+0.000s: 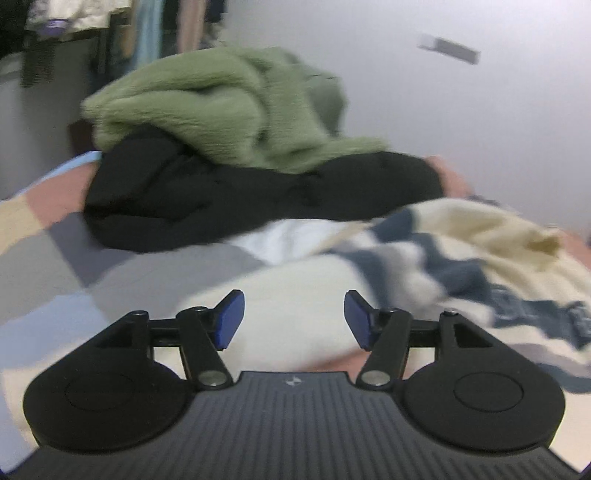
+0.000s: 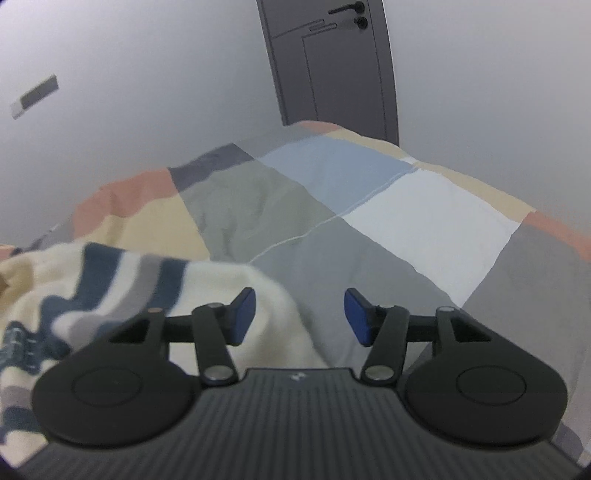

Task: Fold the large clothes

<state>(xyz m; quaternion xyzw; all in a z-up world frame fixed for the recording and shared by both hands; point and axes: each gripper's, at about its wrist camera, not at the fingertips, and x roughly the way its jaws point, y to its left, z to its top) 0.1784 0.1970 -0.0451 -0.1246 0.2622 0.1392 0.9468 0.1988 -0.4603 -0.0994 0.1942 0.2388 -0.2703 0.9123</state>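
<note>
In the left wrist view, the left claw (image 1: 294, 319) sits at the lower middle of the frame with its blue-padded fingers spread wide and nothing between them. Directly beyond it lies a cream knitted sweater with navy and grey stripes (image 1: 424, 266), spreading from the centre toward the right edge of the frame over a bed covered in a patchwork bedsheet of grey, blue, salmon and beige blocks (image 1: 55, 266). The view is blurred, so I cannot tell whether the pads touch the knit. Farther back, in the middle of the frame, a black garment (image 1: 229, 199) lies bunched on the bed, and a fuzzy green fleece garment (image 1: 207, 107) is heaped on top of it. A bit of white fabric (image 1: 284, 240) shows between the black garment and the striped sweater. At the upper left, hanging clothes (image 1: 147, 33) line the background.

In the right wrist view, the right claw (image 2: 299, 317) is likewise released, fingers wide apart and holding nothing. The striped sweater (image 2: 110, 288) fills the lower left of the frame, its edge reaching under the left-hand finger; the right-hand finger is over bare bedsheet (image 2: 424, 221). A dark grey door with a black handle (image 2: 332, 66) stands at the upper middle against a pale wall (image 2: 147, 92).
</note>
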